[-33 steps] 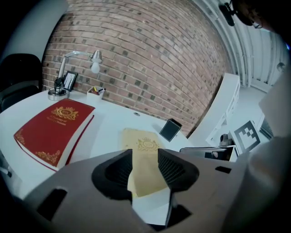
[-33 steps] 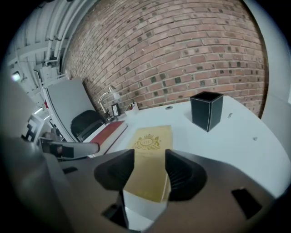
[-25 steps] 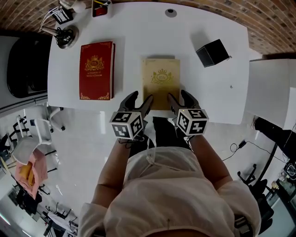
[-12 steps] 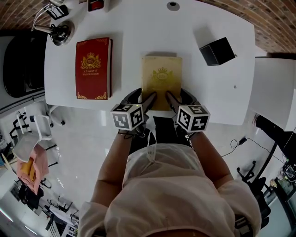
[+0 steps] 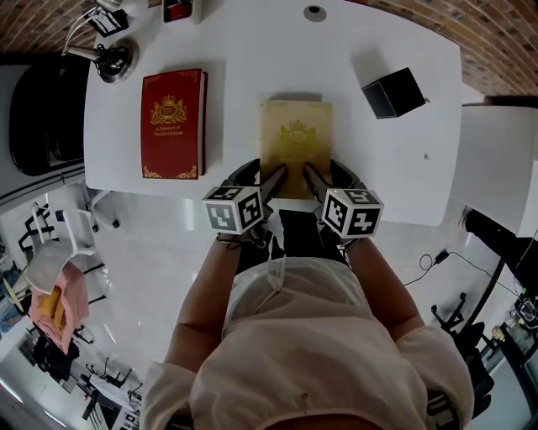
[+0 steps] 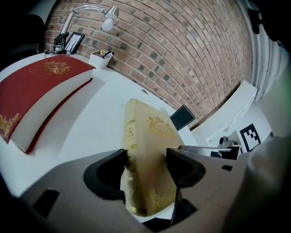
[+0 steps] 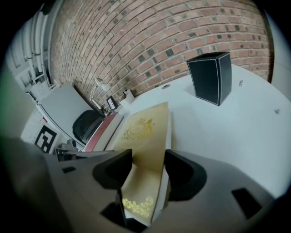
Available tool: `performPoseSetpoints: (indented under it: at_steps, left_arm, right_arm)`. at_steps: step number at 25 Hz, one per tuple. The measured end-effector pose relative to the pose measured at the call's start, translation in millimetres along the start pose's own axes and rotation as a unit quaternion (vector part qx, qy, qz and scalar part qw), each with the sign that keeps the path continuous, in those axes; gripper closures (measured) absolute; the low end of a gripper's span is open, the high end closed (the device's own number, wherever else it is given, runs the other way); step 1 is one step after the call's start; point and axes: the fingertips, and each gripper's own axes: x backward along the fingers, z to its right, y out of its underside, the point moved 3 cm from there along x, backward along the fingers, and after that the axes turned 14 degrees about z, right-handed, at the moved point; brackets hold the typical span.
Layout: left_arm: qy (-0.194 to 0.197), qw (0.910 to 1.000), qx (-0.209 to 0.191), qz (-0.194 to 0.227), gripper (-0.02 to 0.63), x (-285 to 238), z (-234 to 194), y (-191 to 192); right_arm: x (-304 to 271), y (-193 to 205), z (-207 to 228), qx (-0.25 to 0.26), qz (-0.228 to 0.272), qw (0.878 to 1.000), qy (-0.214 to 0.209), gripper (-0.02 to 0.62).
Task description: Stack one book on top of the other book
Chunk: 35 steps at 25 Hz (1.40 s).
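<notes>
A gold book (image 5: pixel 296 143) lies flat at the front edge of the white table (image 5: pixel 244 67). A red book (image 5: pixel 174 124) lies to its left, apart from it. My left gripper (image 5: pixel 259 172) is open wide around the gold book's near left corner. In the left gripper view the spine (image 6: pixel 132 150) stands between the jaws of the left gripper (image 6: pixel 146 159). My right gripper (image 5: pixel 329 175) straddles the near right corner. In the right gripper view the gold book's (image 7: pixel 145 132) page edge sits between the open jaws of the right gripper (image 7: pixel 148 166).
A black box (image 5: pixel 392 92) stands at the table's far right. A desk lamp (image 5: pixel 105 57) and a pen holder (image 5: pixel 176 10) sit at the far left corner. A white cabinet (image 5: pixel 496 159) adjoins the table on the right, and a black chair (image 5: pixel 42 117) stands at the left.
Both grippers have settled slightly lower over the gold book's near corners, the left one more so. Neither book has moved.
</notes>
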Motion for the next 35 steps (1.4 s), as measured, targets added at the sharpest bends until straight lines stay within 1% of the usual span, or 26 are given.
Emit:
performPoseSetpoints:
  at_steps: [5, 8, 11, 14, 17, 21, 25, 28, 35]
  left_arm:
    - [0.015, 0.9995, -0.019, 0.020, 0.313, 7, 11, -17]
    - [0.024, 0.9985, -0.037, 0.032, 0.313, 18, 15, -29]
    - [0.042, 0.9967, -0.057, 0.040, 0.313, 30, 12, -44]
    - [0.058, 0.9945, -0.077, 0.040, 0.313, 42, 4, -61]
    - [0.066, 0.9938, -0.084, 0.032, 0.313, 59, -6, -76]
    - [0.076, 0.9929, -0.089, 0.021, 0.313, 85, -25, -98]
    - [0.083, 0.9917, -0.093, 0.030, 0.313, 107, -53, -122]
    - [0.088, 0.9911, -0.092, 0.038, 0.313, 123, -77, -137]
    - [0.070, 0.9930, -0.081, 0.050, 0.313, 155, -135, -165]
  right_arm:
    - [10, -14, -10, 0.006, 0.026, 1.000, 0.003, 0.353]
    - [16, -24, -24, 0.017, 0.042, 0.999, 0.003, 0.353]
    - [18, -30, -42, 0.025, 0.060, 0.998, 0.006, 0.353]
    - [16, -35, -63, 0.027, 0.077, 0.997, 0.010, 0.353]
    - [15, -36, -88, 0.025, 0.090, 0.995, 0.022, 0.353]
    - [10, -35, -128, 0.020, 0.103, 0.994, 0.031, 0.353]
    - [-8, -34, -166, 0.020, 0.110, 0.993, 0.037, 0.353]
    - [-22, -33, -195, 0.026, 0.117, 0.992, 0.034, 0.353]
    - [-64, -28, -250, 0.040, 0.105, 0.994, 0.014, 0.353]
